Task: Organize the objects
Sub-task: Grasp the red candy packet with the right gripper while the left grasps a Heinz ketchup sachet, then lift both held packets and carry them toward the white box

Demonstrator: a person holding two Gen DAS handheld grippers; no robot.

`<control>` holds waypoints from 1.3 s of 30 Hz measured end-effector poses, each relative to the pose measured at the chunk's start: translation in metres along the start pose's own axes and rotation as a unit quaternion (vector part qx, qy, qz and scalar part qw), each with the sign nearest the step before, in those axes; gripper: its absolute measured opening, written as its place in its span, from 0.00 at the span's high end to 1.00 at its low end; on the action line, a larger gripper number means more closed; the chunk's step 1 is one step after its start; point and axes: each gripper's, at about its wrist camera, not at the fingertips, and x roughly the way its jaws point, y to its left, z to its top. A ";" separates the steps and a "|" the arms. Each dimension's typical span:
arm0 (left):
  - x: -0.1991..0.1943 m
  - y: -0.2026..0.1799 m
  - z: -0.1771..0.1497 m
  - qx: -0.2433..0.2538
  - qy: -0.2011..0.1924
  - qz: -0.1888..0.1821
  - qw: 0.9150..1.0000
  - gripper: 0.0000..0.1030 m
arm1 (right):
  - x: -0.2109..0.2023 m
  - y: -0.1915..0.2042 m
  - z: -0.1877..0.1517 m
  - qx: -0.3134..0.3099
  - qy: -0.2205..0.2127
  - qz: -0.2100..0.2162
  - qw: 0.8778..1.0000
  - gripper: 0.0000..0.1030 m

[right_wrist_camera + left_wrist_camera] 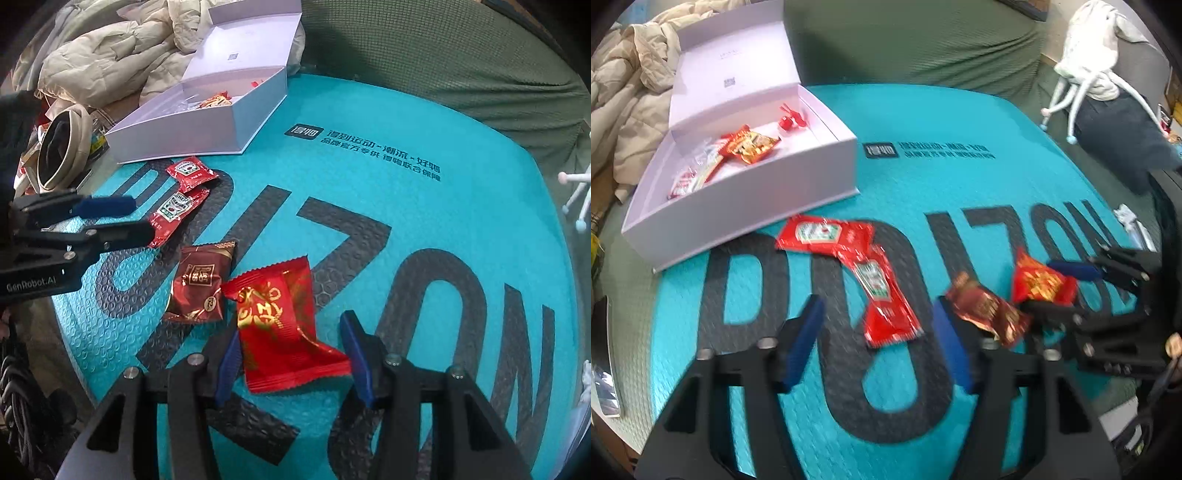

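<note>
Red snack packet (284, 325) lies flat on the teal mat (424, 206), lower centre of the right wrist view, between the right gripper (293, 356)'s spread jaws, not pinched, long axis running toward the wrist. Left gripper (877, 343) hangs spread and empty over the ketchup sachets (871, 273); white box (207, 122) sits upper left.

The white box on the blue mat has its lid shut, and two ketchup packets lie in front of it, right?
Not quite. The white box has its lid open, standing up behind it, with snacks inside; the left wrist view shows this. The two ketchup packets do lie in front of it on the blue mat.
</note>
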 end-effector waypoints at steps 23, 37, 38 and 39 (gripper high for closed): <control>0.026 0.011 0.004 -0.034 0.041 -0.013 0.999 0.79 | -0.009 -0.002 -0.010 0.015 -0.007 -0.013 1.000 0.51; -0.014 0.024 -0.041 -0.084 0.036 -0.024 0.996 0.79 | -0.033 0.028 -0.003 -0.004 -0.031 0.006 0.999 0.51; -0.019 0.027 -0.045 -0.089 0.034 -0.021 0.995 0.79 | -0.033 0.032 -0.002 -0.007 -0.032 0.010 0.999 0.51; -0.023 0.030 -0.048 -0.092 0.031 -0.018 0.995 0.79 | -0.034 0.037 -0.001 -0.011 -0.033 0.015 0.999 0.51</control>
